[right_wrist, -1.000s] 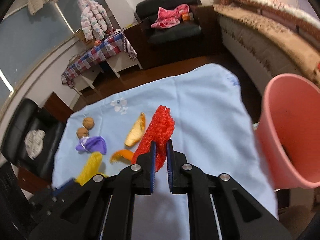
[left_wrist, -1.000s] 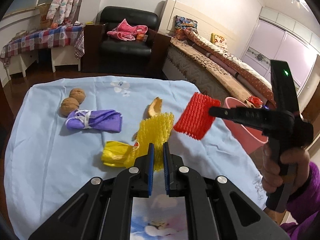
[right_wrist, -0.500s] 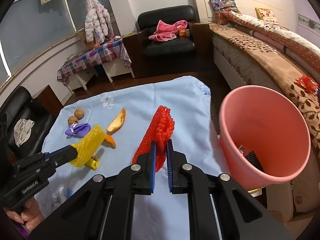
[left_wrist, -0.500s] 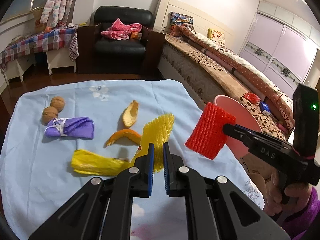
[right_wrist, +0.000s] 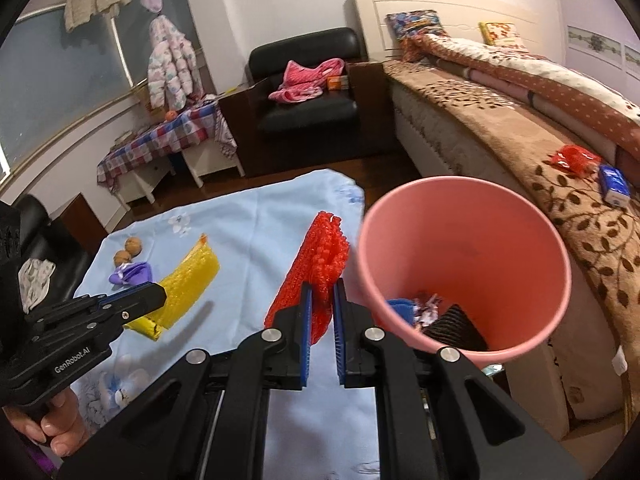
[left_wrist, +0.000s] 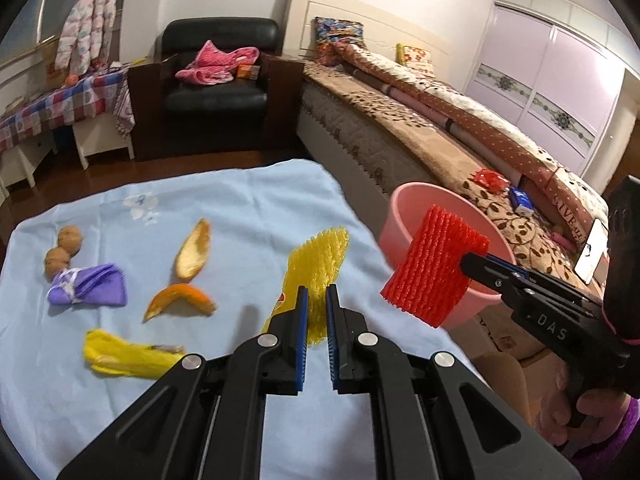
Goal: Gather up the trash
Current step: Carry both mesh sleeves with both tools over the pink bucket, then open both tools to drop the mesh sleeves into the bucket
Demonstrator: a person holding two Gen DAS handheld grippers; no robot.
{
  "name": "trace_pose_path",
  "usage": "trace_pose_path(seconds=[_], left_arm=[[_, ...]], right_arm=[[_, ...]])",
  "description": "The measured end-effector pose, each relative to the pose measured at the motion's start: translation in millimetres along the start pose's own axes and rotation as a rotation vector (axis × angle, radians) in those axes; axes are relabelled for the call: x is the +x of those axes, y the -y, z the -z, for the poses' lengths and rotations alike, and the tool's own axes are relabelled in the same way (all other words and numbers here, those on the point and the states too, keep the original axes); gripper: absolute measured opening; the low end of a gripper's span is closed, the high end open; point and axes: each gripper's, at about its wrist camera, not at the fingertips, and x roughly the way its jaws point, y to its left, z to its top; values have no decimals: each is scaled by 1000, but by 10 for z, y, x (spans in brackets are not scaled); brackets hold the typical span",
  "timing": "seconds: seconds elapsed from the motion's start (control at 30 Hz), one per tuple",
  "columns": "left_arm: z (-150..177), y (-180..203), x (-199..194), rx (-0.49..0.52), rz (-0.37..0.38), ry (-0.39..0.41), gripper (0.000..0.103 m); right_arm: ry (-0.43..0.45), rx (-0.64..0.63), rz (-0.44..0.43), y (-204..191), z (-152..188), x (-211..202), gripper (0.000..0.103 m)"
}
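Two tongs: left tongs (left_wrist: pixel 316 300) clenched on the yellow foam net (left_wrist: pixel 318 264); right tongs (right_wrist: pixel 322 294) clenched on the red foam net (right_wrist: pixel 320 252), just left of the pink bin (right_wrist: pixel 552 320).
Worktop: pale blue cloth (left_wrist: pixel 248 200) with peels (left_wrist: pixel 192 250), walnuts (left_wrist: pixel 64 248), purple cloth (left_wrist: pixel 90 290).
Room: bed (left_wrist: pixel 440 120) right, black armchair (left_wrist: pixel 218 68) far.
Edges: bin beyond the worktop's right edge.
Writing: "GenRobot.AI", "DAS" on the tongs' bodies.
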Motion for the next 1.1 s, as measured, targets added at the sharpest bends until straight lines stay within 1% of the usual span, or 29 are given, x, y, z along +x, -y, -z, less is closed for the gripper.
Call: trace_pose_path(seconds=[0.33,0.53,0.7,0.9,1.1], left_arm=[[-172,466,86,67,72,15,8],[-279,717,157,86,134,12,8],[-339,942,286,106,182,-7,8],[-415,1220,513,114,262,-35,8],[-447,1369,821,96,297,-86,8]], right_arm=[[52,72,61,444,-23,-167,10],[83,106,108,682,-42,-253,10],[101,144,142,906,-50,-290,10],[91,170,162,1087,-35,-242,10],[82,165,178,1142,-19,-185,10]])
